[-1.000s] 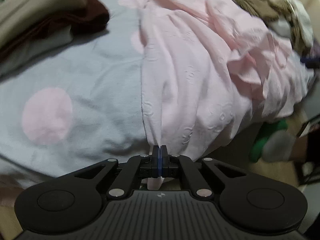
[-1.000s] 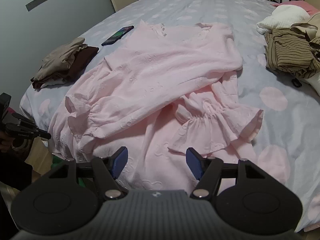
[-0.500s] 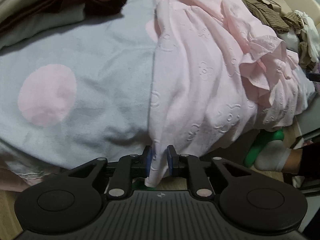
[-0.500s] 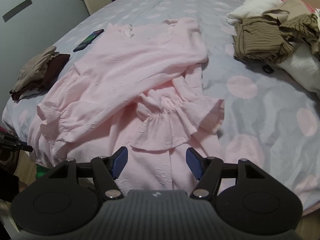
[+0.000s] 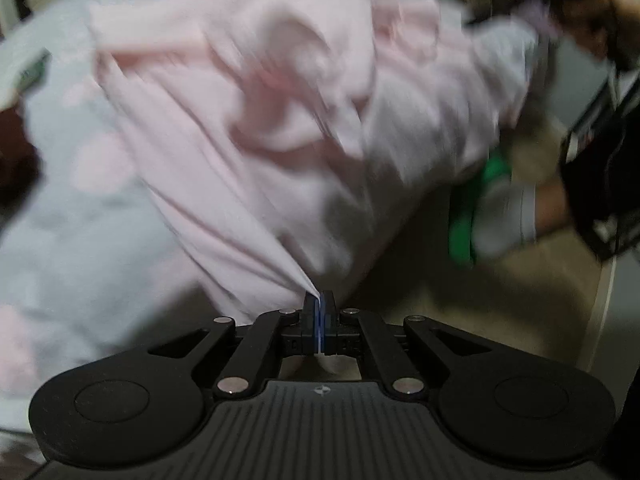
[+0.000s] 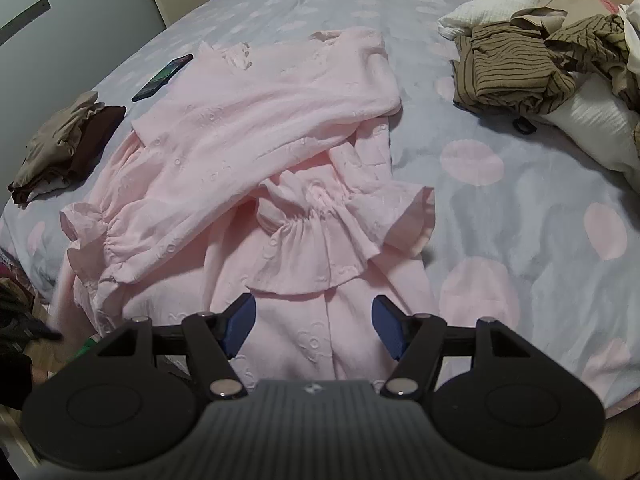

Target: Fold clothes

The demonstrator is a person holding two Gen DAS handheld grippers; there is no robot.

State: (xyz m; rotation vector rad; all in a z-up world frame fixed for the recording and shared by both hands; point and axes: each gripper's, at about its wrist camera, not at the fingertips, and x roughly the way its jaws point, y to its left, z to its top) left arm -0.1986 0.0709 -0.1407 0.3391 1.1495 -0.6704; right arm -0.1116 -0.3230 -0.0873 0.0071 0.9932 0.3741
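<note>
Dotted bedspread (image 6: 500, 208); left gripper (image 5: 319, 312) jaws pinching pink dress (image 5: 248, 152); right gripper (image 6: 314, 326) jaws wide.

Bed (image 6: 500, 208) with grey sheet, pink dots. Grey wall (image 6: 80, 12) at left, wood floor (image 5: 500, 296) beside bed, dim light.

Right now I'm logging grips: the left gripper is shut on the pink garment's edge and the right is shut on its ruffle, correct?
Not quite. The right gripper is open, above the pink garment, per the right wrist view. The left gripper is indeed shut on its edge.
</note>
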